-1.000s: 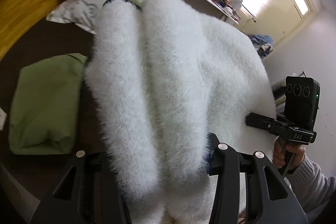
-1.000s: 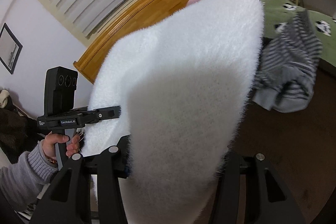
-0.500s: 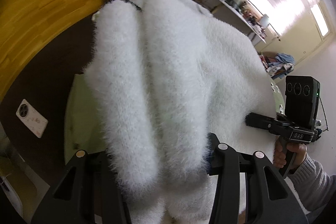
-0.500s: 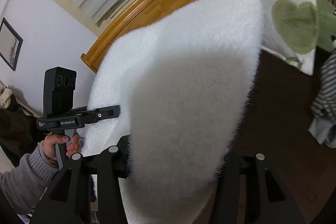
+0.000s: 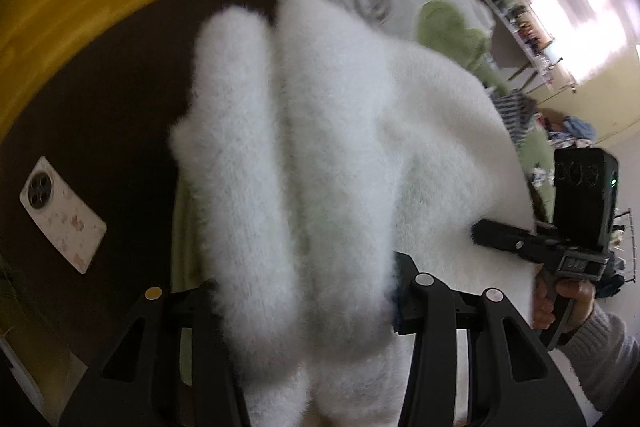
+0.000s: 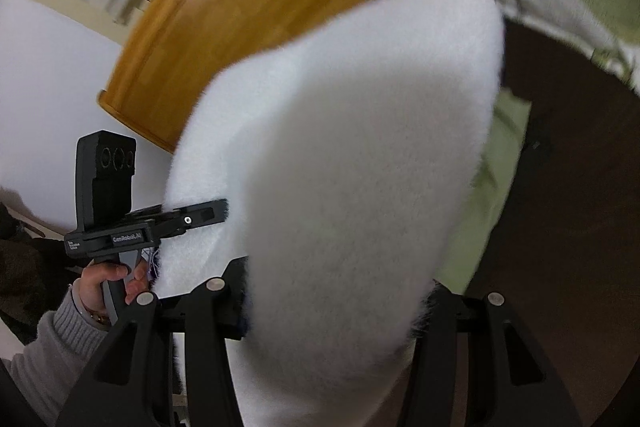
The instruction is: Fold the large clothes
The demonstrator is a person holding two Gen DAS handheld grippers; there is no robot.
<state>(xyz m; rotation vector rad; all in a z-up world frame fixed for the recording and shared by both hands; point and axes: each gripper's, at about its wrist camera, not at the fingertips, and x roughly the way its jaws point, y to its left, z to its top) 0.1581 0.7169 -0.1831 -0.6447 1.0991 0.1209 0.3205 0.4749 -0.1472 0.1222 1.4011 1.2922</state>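
The left gripper [image 5: 304, 311] and right gripper [image 6: 336, 307] each pinch an edge of the white fluffy sweater [image 5: 320, 147], holding it lifted and spread above the dark bed [image 5: 120, 115]; likely for lowering into a fold.

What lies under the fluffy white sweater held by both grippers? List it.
Under the fluffy white sweater: a strip of light green cloth on the dark brown bed surface. The rest is covered.

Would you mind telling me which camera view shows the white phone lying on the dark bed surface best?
The left wrist view: the white phone lies face down, camera ring visible, left of the fluffy white garment. The right wrist view does not show it at all.
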